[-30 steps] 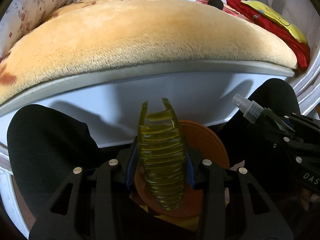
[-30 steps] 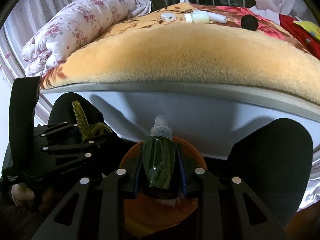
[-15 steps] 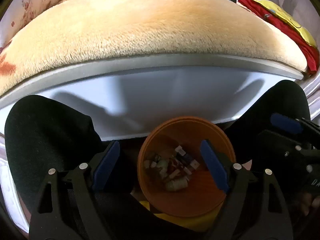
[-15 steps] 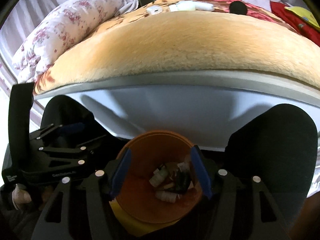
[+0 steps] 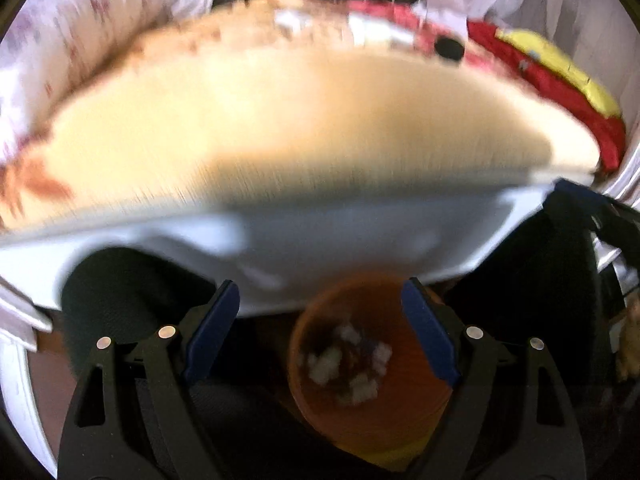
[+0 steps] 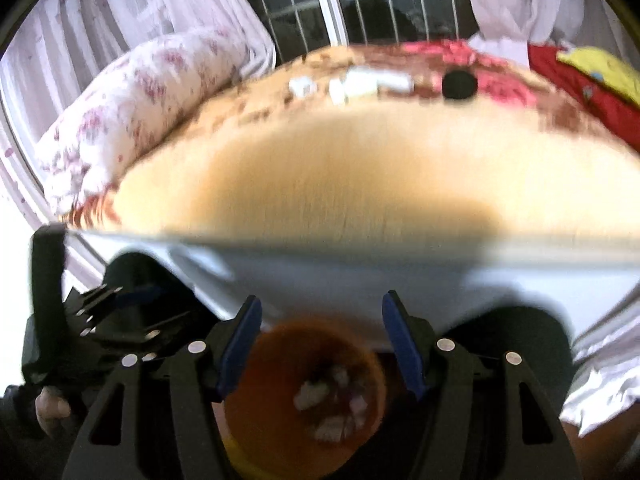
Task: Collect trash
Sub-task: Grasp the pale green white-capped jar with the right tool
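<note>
An orange bin [image 5: 404,412] with several pieces of trash inside stands on the floor between the person's dark-clad knees; it also shows in the right wrist view [image 6: 280,412]. My left gripper [image 5: 320,328] is open and empty above the bin. My right gripper [image 6: 322,344] is open and empty above it too. On the far side of the tan blanket [image 5: 280,120] lie small white items [image 6: 360,84] and a black round object [image 6: 459,85]. Both views are motion-blurred.
The bed's white side panel [image 5: 360,240] rises just behind the bin. A floral pillow [image 6: 136,108] lies at the bed's left, red and yellow cloth [image 5: 560,80] at its right. A barred window [image 6: 360,8] with curtains is behind. The left gripper shows at lower left in the right wrist view [image 6: 100,320].
One second ago the left gripper held a yellow-green hair claw and the right a green spray bottle. Both jaws opened and the items are gone. Both grippers have since tilted up toward the bed.
</note>
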`<control>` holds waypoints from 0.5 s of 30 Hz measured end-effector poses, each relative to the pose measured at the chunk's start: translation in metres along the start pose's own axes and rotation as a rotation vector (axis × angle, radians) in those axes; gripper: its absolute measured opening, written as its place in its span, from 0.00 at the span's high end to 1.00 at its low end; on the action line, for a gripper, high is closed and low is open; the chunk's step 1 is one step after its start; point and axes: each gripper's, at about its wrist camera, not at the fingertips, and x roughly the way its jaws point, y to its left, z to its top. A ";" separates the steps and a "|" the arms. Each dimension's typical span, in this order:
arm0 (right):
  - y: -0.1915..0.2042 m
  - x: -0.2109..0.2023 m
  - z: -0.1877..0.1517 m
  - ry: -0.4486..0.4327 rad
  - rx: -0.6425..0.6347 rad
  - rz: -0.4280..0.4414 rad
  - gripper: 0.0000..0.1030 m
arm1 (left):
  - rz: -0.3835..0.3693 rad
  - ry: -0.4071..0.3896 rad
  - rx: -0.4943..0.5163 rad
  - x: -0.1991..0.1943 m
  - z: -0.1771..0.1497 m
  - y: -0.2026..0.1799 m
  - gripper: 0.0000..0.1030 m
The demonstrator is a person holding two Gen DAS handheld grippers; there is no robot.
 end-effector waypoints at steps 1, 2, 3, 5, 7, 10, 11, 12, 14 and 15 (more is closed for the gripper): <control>-0.002 0.003 0.013 -0.013 -0.011 -0.007 0.35 | 0.001 -0.036 0.000 -0.009 0.008 0.003 0.21; -0.004 0.009 0.035 -0.027 -0.029 -0.011 0.34 | -0.006 -0.076 -0.005 -0.018 0.017 0.007 0.21; -0.007 0.018 0.057 -0.036 -0.043 -0.008 0.33 | -0.015 -0.104 -0.011 -0.024 0.024 0.010 0.18; -0.013 0.041 0.095 -0.033 -0.052 0.001 0.32 | -0.019 -0.149 -0.029 -0.029 0.035 0.015 0.14; -0.026 0.071 0.130 0.021 0.004 0.045 0.31 | -0.016 -0.178 -0.042 -0.032 0.044 0.018 0.14; -0.057 0.119 0.170 0.105 0.279 0.154 0.31 | -0.029 -0.187 -0.063 -0.029 0.052 0.023 0.14; -0.069 0.137 0.179 0.133 0.405 0.180 0.31 | -0.039 -0.184 -0.068 -0.027 0.055 0.025 0.14; -0.074 0.148 0.184 0.148 0.484 0.195 0.31 | -0.042 -0.180 -0.073 -0.025 0.054 0.027 0.14; -0.085 0.175 0.196 0.173 0.646 0.227 0.31 | -0.052 -0.178 -0.079 -0.019 0.056 0.030 0.14; -0.089 0.187 0.200 0.176 0.725 0.226 0.31 | -0.058 -0.177 -0.083 -0.016 0.057 0.031 0.14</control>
